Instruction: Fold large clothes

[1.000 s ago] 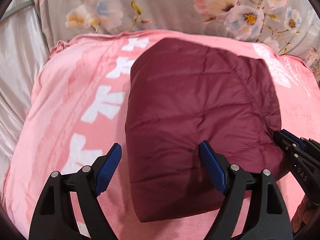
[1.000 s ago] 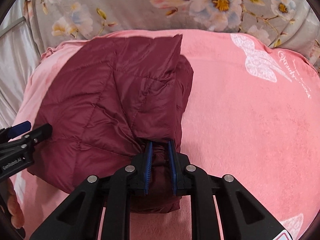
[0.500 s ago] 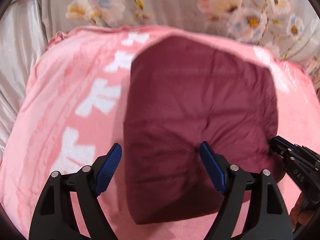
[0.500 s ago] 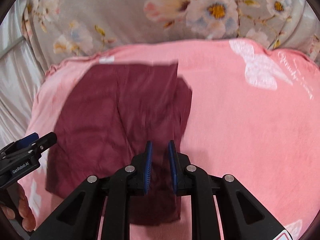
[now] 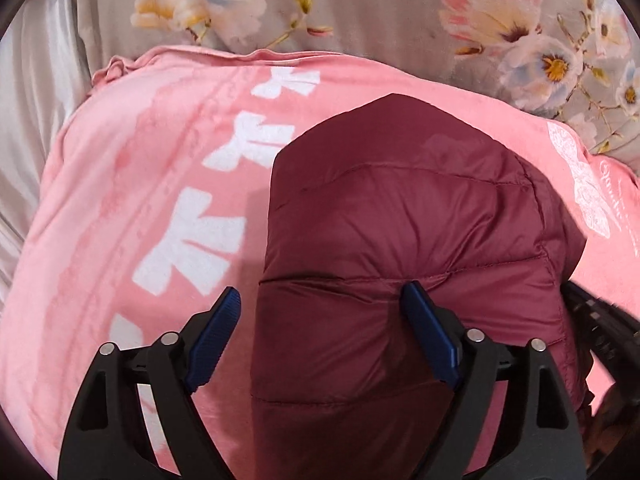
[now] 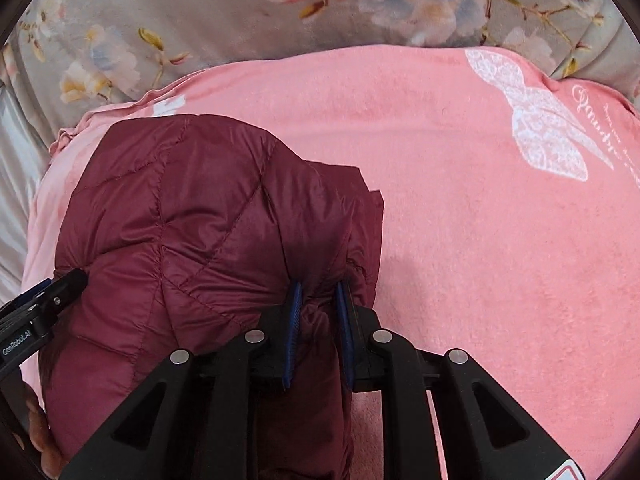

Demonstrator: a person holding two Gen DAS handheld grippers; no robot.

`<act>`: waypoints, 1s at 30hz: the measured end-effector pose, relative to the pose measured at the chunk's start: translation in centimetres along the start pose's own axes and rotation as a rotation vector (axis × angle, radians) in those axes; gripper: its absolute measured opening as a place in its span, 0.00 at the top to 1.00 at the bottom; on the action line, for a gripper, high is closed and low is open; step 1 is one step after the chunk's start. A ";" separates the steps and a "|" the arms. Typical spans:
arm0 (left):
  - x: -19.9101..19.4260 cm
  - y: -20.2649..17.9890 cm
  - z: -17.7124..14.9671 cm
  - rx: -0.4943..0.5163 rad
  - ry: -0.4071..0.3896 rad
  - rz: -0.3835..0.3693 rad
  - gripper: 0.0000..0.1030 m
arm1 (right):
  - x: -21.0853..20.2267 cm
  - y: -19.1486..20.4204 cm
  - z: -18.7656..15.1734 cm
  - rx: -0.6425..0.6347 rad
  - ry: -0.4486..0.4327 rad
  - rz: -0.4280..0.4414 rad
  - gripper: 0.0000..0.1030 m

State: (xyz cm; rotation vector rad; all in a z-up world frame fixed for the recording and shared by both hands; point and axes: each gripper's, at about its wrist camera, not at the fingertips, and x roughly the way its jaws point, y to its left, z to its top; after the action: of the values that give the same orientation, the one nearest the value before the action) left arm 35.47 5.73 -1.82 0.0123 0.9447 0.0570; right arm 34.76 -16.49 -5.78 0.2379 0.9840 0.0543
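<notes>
A maroon quilted puffer jacket lies folded into a thick bundle on a pink blanket. It also shows in the right wrist view. My left gripper is open, its blue pads spread wide over the jacket's near left part, the right pad resting on the fabric. My right gripper is shut on a bunched fold at the jacket's near right edge. The left gripper's tip shows at the left edge of the right wrist view. The right gripper shows at the right edge of the left wrist view.
The pink blanket with white bow and butterfly prints covers the bed. A grey floral cover lies behind it and a pale satin sheet at the far left.
Both grippers and the jacket shifted: the bundle now sits closer and larger in both views. The right gripper kept its hold on the fold; the left stayed open.
</notes>
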 end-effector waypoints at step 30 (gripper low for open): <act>-11.0 -2.6 -16.4 0.049 -0.131 0.046 0.05 | -14.2 1.3 -19.7 -0.135 -0.208 -0.085 0.36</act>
State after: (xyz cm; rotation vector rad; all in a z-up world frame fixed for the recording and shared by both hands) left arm 15.87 2.35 -2.66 0.0819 0.8144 0.0745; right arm 10.65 -13.92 -4.33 0.0752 0.7787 0.0177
